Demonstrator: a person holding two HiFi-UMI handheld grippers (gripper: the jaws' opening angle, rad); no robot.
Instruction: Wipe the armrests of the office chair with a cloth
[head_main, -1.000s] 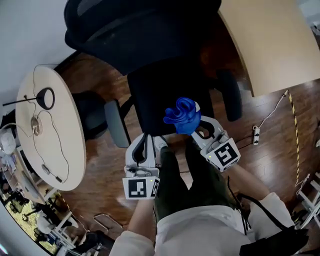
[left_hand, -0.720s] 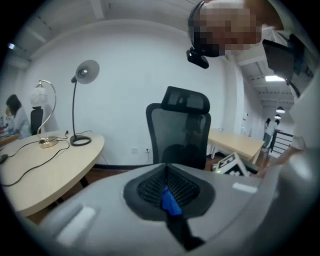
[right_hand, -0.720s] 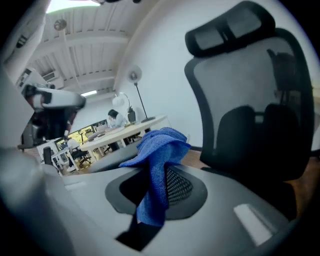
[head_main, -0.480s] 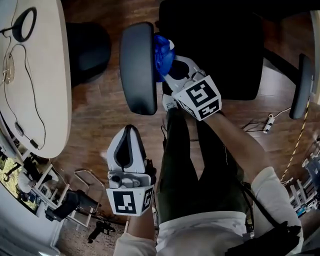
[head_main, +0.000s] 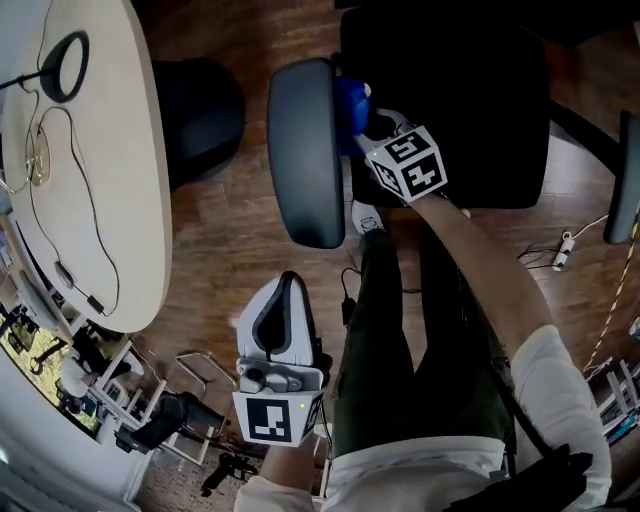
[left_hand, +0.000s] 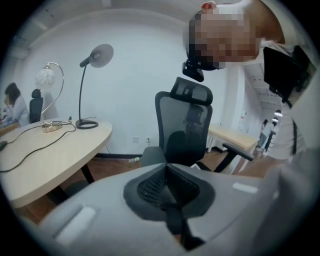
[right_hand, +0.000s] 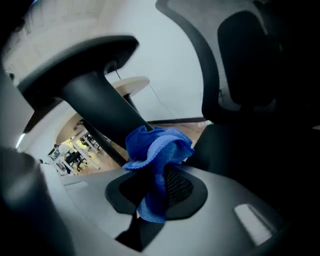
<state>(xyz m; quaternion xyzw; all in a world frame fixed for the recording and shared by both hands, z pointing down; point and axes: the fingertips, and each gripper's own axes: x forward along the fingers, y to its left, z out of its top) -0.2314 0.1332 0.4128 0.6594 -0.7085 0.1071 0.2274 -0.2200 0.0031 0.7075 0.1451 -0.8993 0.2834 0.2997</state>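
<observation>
Two grippers. Right gripper: forearm stretched toward 12 o'clock, tilted down, jaws clamped on the blue cloth, just beside the armrest at its 3 o'clock edge. Left gripper: low at 7 o'clock, jaws together, empty. A second ago both hung side by side before the seat.

Oval table and office chair on wooden floor
A desk lamp stands and thin cables trail across the tabletop.
</observation>
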